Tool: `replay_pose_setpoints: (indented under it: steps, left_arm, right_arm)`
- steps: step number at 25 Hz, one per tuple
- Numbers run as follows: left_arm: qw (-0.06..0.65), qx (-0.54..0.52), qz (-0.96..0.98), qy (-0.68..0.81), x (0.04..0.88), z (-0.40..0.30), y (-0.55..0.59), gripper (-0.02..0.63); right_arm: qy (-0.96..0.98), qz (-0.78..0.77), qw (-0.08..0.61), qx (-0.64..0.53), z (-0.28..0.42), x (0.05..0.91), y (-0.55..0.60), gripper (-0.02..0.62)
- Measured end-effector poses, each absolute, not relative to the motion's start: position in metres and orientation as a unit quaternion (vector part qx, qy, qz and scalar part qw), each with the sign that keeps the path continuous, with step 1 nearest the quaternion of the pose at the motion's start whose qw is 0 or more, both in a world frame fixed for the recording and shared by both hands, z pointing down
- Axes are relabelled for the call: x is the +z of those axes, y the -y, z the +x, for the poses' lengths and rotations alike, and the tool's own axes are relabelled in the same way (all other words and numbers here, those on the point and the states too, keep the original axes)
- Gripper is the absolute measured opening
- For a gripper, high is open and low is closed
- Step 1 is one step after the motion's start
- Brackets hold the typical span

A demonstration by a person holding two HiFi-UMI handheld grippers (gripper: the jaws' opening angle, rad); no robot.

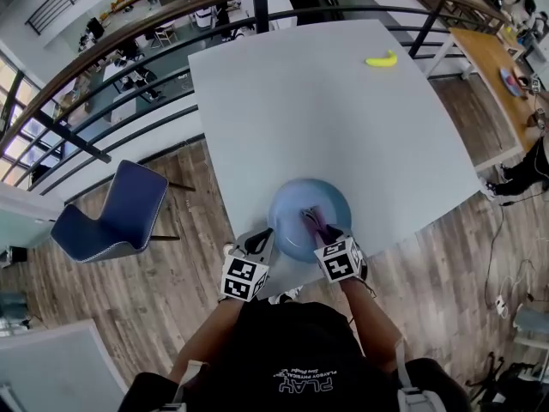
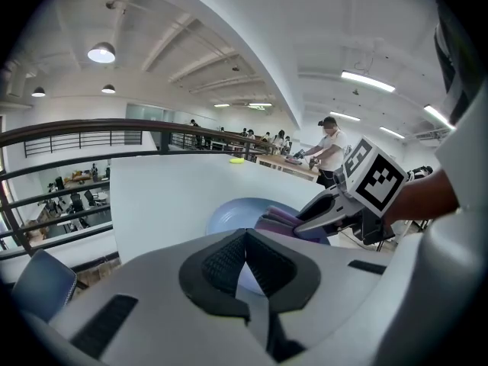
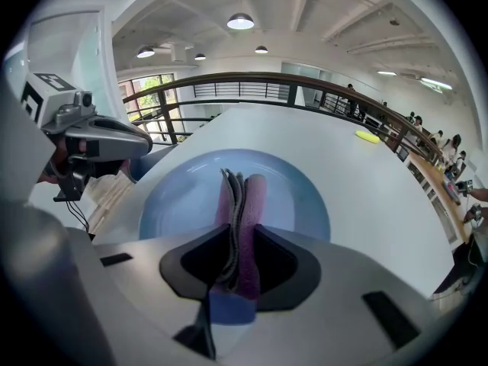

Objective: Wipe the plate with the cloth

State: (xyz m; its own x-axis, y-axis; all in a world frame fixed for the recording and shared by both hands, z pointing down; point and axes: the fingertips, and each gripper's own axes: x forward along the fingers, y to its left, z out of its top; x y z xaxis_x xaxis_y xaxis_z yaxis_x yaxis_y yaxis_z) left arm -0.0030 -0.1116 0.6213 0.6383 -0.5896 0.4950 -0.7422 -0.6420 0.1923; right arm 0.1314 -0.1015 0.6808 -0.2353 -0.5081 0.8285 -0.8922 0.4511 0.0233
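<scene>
**A:** Where's the plate (image 1: 290,215)?

**B:** Flat on the worktop (image 1: 326,118), right at the near edge and toward the near left corner, just in front of the person. I'd guess it's kept that close so both arms can reach it without stretching.

**A:** And the cloth (image 3: 250,204)?

**B:** It's in the right gripper (image 1: 319,234). The fingers (image 3: 200,261) are clamped on a folded purple cloth, and its free end lies forward over the middle of the plate. Folded and held on edge like that, it makes a firm pad to drag across the blue surface.

**A:** What's the left gripper (image 1: 260,245) for?

**B:** It sits at the plate's near left rim. Its fingers (image 2: 225,264) are pressed together, and a pale sliver of rim seems to be nipped between them. I take it as steadying the plate so it can't slide off the edge during the rubbing.

**A:** Anything to read?

**B:** "PLAY" in pale letters on the person's black shirt (image 1: 300,359), upside down from above. The smaller line beside it is too fine to read. The marker cubes (image 1: 340,259) carry only black-and-white squares, and I see no label on the plate or cloth.

**A:** Anything else about?

**B:** A banana (image 1: 382,59) near the far right corner, well apart from it all.
</scene>
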Motion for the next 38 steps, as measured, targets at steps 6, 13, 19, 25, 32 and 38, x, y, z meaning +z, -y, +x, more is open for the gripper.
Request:
replay_pose_setpoints:
  steps: [6,13,19,25,32,38]
  left_arm:
    - [0.188,0.194,0.889,0.370,0.618,0.007,0.117,0.014]
    - [0.201,0.201,0.884,0.372,0.629,0.004,0.111,0.014]
    - [0.210,0.198,0.881,0.374,0.631,0.005,0.116,0.014]
    - [0.212,0.194,0.883,0.371,0.629,0.006,0.119,0.014]
    - [0.205,0.183,0.885,0.377,0.617,0.002,0.123,0.014]
    - [0.173,0.140,0.892,0.393,0.565,-0.003,0.148,0.014]
  right_arm:
    - [0.735,0.491,0.399,0.245,0.154,0.682,0.113,0.104]
    - [0.726,0.515,0.392,0.233,0.179,0.685,0.130,0.106]
    - [0.716,0.529,0.397,0.225,0.188,0.682,0.138,0.107]
    - [0.724,0.530,0.380,0.223,0.180,0.673,0.140,0.107]
    - [0.759,0.539,0.320,0.179,0.163,0.621,0.146,0.106]
    - [0.798,0.543,0.233,0.119,0.138,0.549,0.151,0.106]
